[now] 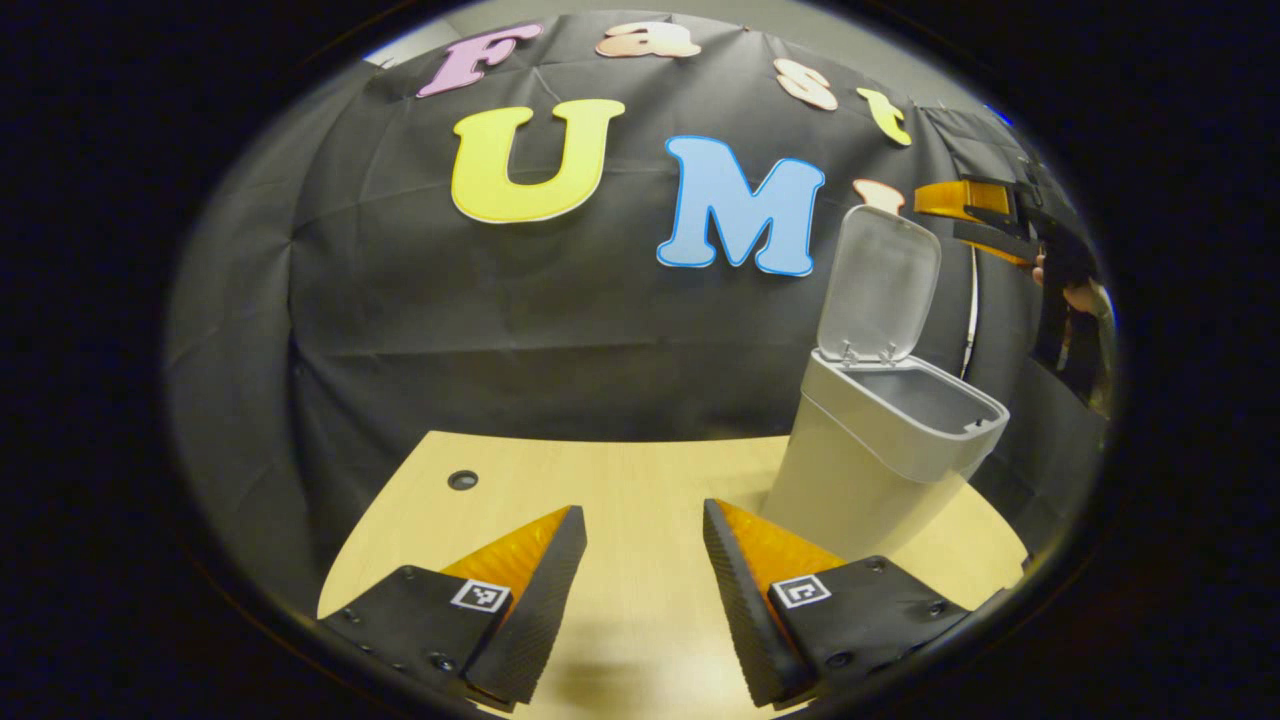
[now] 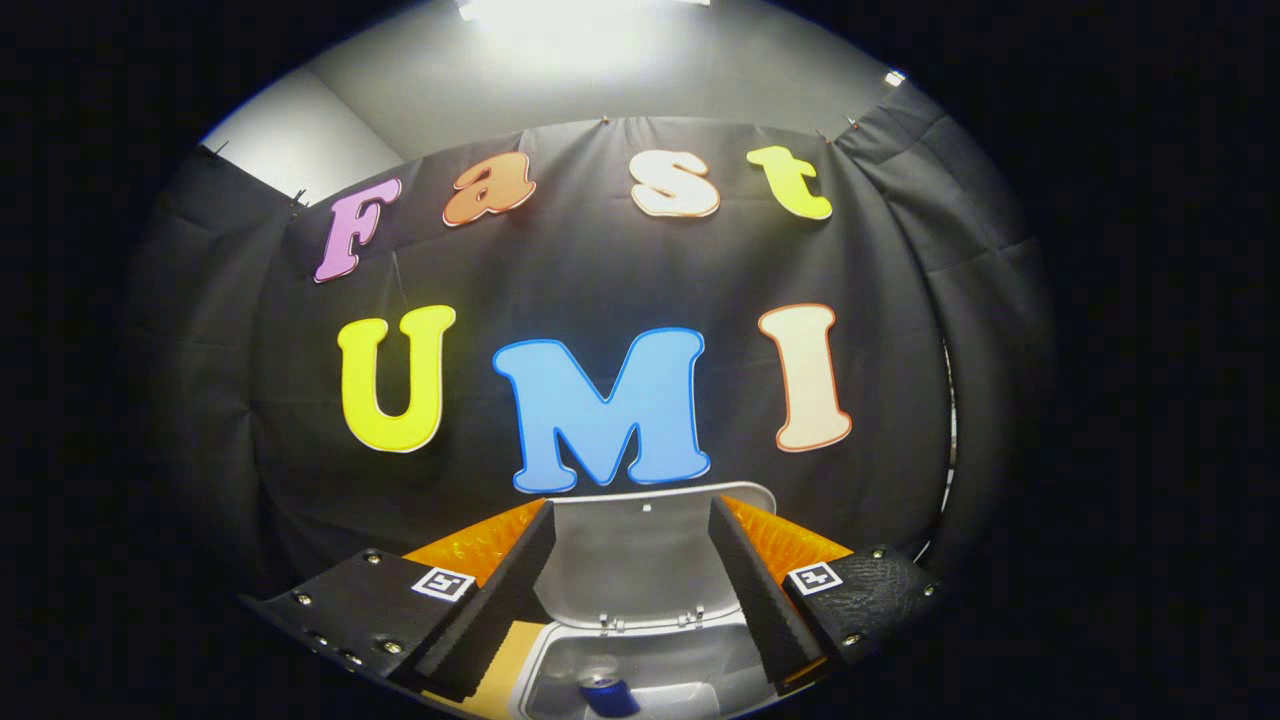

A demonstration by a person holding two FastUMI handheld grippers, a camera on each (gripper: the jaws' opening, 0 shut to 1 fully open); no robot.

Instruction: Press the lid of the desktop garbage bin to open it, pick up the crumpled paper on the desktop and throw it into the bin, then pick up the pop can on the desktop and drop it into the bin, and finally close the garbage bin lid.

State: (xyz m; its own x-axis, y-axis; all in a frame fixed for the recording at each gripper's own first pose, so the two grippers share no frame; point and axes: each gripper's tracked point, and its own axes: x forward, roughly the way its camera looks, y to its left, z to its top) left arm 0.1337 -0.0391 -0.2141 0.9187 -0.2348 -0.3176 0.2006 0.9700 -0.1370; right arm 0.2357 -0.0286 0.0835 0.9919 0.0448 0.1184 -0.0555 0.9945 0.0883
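Behind the work area hangs a black cloth wall (image 1: 420, 330), the largest surface in both views. Below it lies the pale wooden bench (image 1: 640, 490), with a small dark round hole (image 1: 462, 479) near its far left corner in the left gripper view. On the right part of the bench stands the grey plastic desktop garbage bin (image 1: 860, 470), upright, its hinged grey lid (image 1: 880, 285) raised and tilted back toward the wall, leaving the mouth open. The left gripper (image 1: 645, 560) hovers over bare bench just left of the bin, its fingers (image 1: 535, 590) spread apart and holding nothing. The right gripper (image 2: 633, 570) is poised above the bin's open mouth, its fingers (image 2: 490, 600) likewise parted and empty, framing the raised lid (image 2: 640, 560); in the left gripper view it appears high beside the lid at far right (image 1: 985, 215), with a hand (image 1: 1075, 295) behind it. Inside the bin (image 2: 700, 670), a blue pop can (image 2: 608, 695) rests on the bottom. The crumpled paper cannot be made out.
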